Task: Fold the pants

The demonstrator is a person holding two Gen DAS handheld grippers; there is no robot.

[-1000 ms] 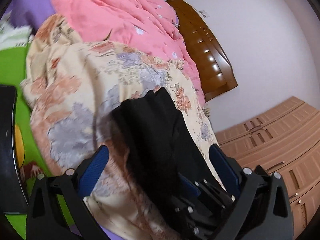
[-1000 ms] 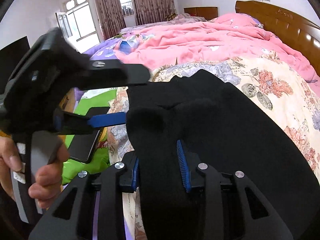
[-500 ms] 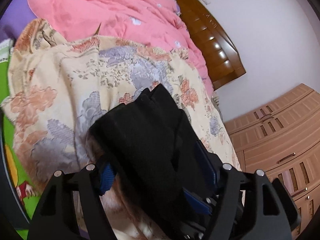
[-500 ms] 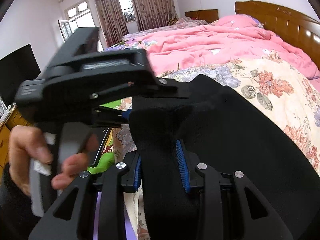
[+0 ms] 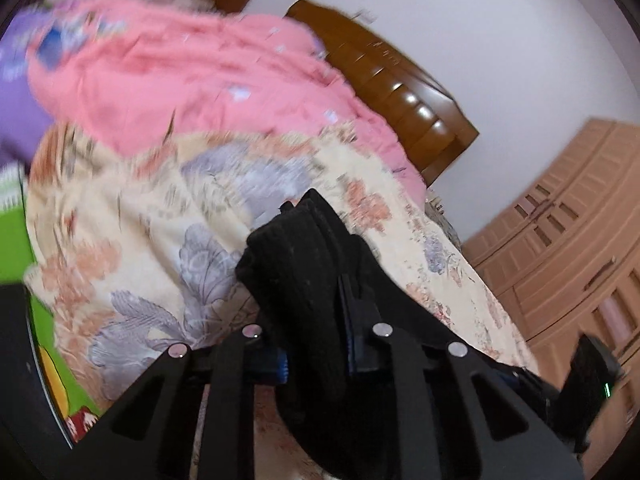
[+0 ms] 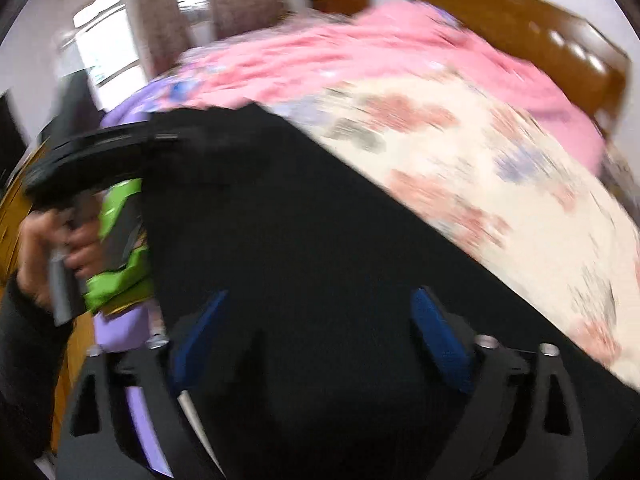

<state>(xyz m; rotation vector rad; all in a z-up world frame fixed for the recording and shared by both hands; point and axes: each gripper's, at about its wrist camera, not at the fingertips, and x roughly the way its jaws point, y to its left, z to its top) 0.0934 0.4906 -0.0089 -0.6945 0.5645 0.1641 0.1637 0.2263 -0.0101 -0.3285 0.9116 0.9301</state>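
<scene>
Left wrist view: my left gripper (image 5: 316,336) pinches a thick bunched fold of the black pants (image 5: 304,264) between its blue pads, jaws drawn nearly together on the cloth.
Right wrist view: my right gripper (image 6: 320,340) has its blue pads spread wide, pants (image 6: 320,240) lying under and between them, pads not pressing; pic is motion-blurred.
Surface: floral cream quilt (image 5: 132,220) on the bed, pants spread over it & running toward my right side.
Bedding: pink duvet (image 5: 192,76) heaped behind the quilt; purple sheet (image 5: 16,120) & a green printed cloth (image 5: 12,240) at the bed's near edge.
Room: brown wood headboard (image 5: 400,92) against a white wall, tan wardrobe doors (image 5: 568,248) beside it; window w/ curtains (image 6: 168,16) at the far end in the right view.
My left hand: hand (image 6: 48,248) wraps the grey handle, dark sleeve below, at the left edge of the right view.
Change, left: 1 s ago its pads stood wide w/ pants loose between; jaws have just been closing & now clamp the fold.
Change, right: 1 s ago it gripped a pants fold; jaws have just been opening, cloth released, & the view has swung sideways.
</scene>
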